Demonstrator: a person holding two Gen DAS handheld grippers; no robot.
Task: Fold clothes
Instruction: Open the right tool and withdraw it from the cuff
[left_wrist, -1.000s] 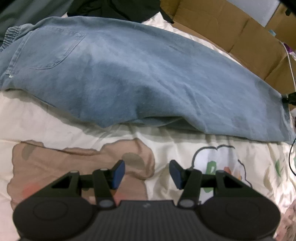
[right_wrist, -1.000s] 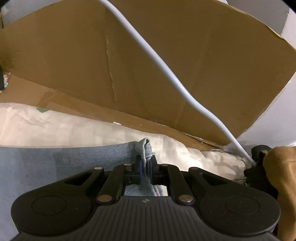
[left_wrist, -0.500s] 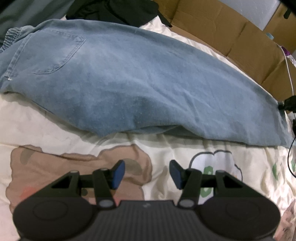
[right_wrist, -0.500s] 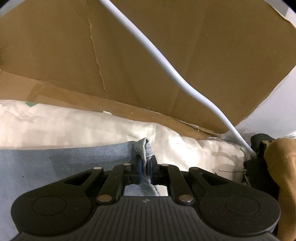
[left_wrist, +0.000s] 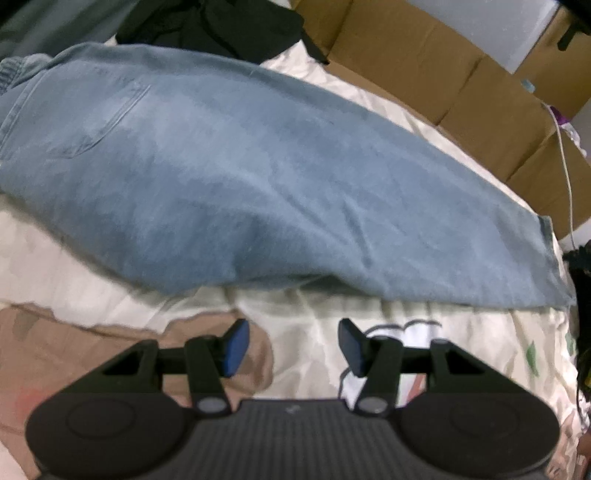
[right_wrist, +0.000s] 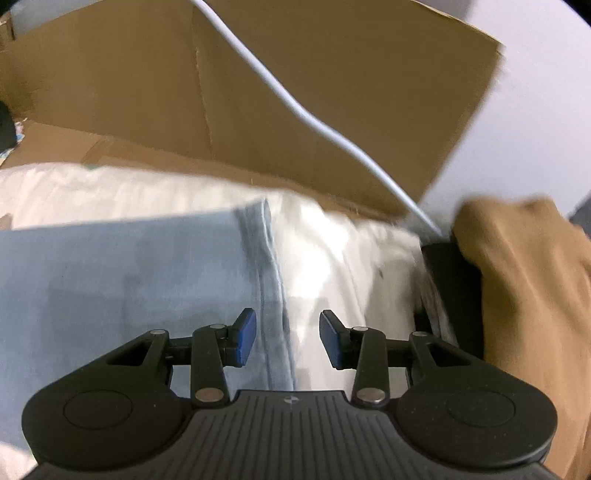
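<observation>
Printed bedsheet (left_wrist: 303, 317), jeans (left_wrist: 258, 192) flat; L gripper (left_wrist: 293, 345), R gripper (right_wrist: 287, 338), fingers spread, empty

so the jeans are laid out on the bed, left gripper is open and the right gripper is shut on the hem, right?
Not quite. The right gripper is open: in the right wrist view its jaws stand apart over the hem, gripping nothing. The rest holds: the jeans are laid out on the bed, and the left gripper is open.

The right gripper (right_wrist: 288, 341), fingers (right_wrist: 245, 341) apart, hovers over the jeans hem (right_wrist: 271, 295).
</observation>
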